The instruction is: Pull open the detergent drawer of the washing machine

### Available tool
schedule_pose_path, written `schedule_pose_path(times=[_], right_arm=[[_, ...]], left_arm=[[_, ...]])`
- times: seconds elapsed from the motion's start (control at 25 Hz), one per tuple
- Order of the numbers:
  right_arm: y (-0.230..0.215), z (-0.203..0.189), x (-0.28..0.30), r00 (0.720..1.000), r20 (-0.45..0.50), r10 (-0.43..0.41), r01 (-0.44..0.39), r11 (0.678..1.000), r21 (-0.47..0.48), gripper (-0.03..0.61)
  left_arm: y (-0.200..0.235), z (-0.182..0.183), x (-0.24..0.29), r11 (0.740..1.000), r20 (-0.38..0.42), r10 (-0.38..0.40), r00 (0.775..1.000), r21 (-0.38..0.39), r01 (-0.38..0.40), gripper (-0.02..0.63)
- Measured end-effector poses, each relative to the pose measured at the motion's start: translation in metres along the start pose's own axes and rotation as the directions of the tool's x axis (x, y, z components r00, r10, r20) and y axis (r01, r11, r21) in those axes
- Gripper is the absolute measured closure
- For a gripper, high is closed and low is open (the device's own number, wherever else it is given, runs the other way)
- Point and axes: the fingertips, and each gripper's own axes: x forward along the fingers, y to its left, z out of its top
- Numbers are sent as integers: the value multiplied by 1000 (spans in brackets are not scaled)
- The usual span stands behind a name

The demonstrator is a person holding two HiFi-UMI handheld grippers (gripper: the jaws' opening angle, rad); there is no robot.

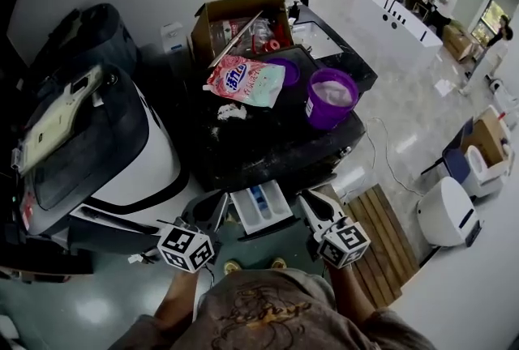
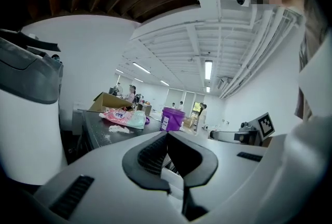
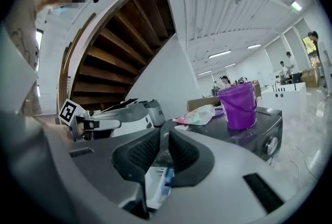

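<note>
At the front edge of the dark, flat-topped washing machine [image 1: 268, 147], the white plastic detergent drawer [image 1: 261, 209] is seen pulled out toward the person. Its compartments are exposed and a blue insert is visible inside. The drawer lies between the two grippers.

The left gripper [image 1: 217, 207] is positioned just beside the drawer's left side. Its jaws appear to meet at the tips, although the view along them is dark, and nothing is gripped between them. The right gripper [image 1: 308, 202] is positioned just beside the drawer's right side. Its jaws are set narrow, with a thin slit left between the ribbed pads [image 3: 141, 149], and no object is clamped. Both grippers are held roughly level, pointing toward the machine.

On the machine top, a purple plastic bucket [image 1: 331, 99] with pale contents is placed at the right. A pink and pale-green detergent pouch [image 1: 245, 81] is laid flat near the middle, partly over a purple round lid [image 1: 288, 71]. A small patch of white powder [image 1: 231, 112] is scattered just in front of the pouch. An open brown cardboard box [image 1: 239, 26] is located behind the pouch.

A white appliance with a dark curved cover [image 1: 97, 154] stands to the left of the machine. A slatted wooden platform [image 1: 381, 239] lies on the floor at the right.
</note>
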Motion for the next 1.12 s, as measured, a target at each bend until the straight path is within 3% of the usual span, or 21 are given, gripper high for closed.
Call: schedule_pose_path(times=[0.24, 0.6, 1.12], right_arm=[[5, -6, 3, 1000, 17, -21, 22, 999, -30, 575], [4, -44, 2, 998, -35, -43, 41, 998, -52, 577], [13, -46, -6, 997, -23, -70, 68, 995, -69, 577]], left_arm=[[11, -18, -9, 997, -3, 68, 998, 24, -68, 592], [22, -40, -21, 992, -9, 118, 993, 37, -118, 592], [13, -40, -30, 992, -7, 124, 992, 18, -124, 592]])
